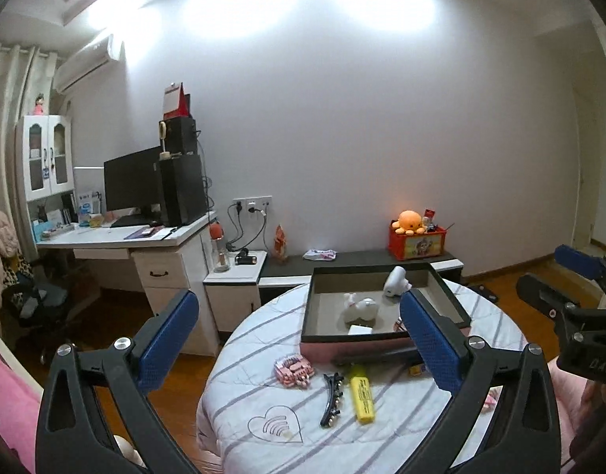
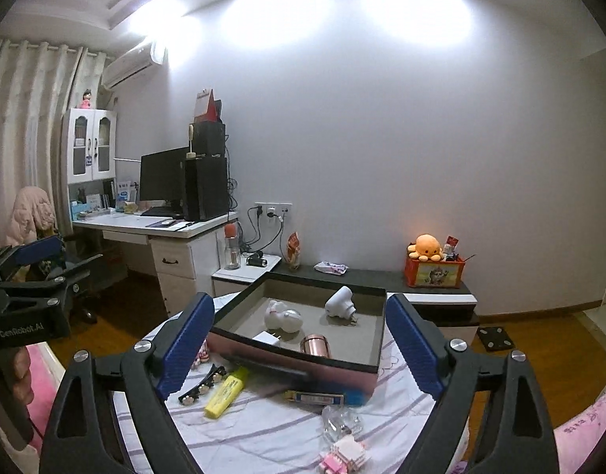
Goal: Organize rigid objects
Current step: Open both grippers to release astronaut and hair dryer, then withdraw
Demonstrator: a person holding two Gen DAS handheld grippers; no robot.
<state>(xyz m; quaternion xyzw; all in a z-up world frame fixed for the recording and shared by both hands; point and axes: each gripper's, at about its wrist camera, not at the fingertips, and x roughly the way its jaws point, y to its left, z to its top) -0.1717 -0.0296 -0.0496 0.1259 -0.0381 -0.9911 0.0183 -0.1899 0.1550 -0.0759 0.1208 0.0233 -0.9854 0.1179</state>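
A dark-rimmed box with a pink side [image 1: 382,341] [image 2: 291,359] stands on the round striped table [image 1: 263,426]. It holds a white rabbit figure [image 1: 358,308], a white plug device [image 2: 340,302], a small white charger [image 2: 269,337] and a copper cup [image 2: 317,347]. In front of the box lie a yellow highlighter [image 1: 362,393] [image 2: 226,393], a black hair clip [image 1: 331,399] [image 2: 202,385], a pink block toy [image 1: 295,371] and a black bar [image 1: 378,357]. My left gripper [image 1: 299,298] and right gripper [image 2: 300,301] hover above the table, both open and holding nothing.
A blue-and-yellow pack [image 2: 318,397], clear plastic [image 2: 340,424] and pink blocks [image 2: 344,456] lie near the right gripper. Behind are a desk with a monitor [image 1: 133,181], a low dark shelf [image 1: 354,260] with a red box [image 1: 417,241], an office chair [image 1: 34,300] and pink bedding [image 1: 10,403].
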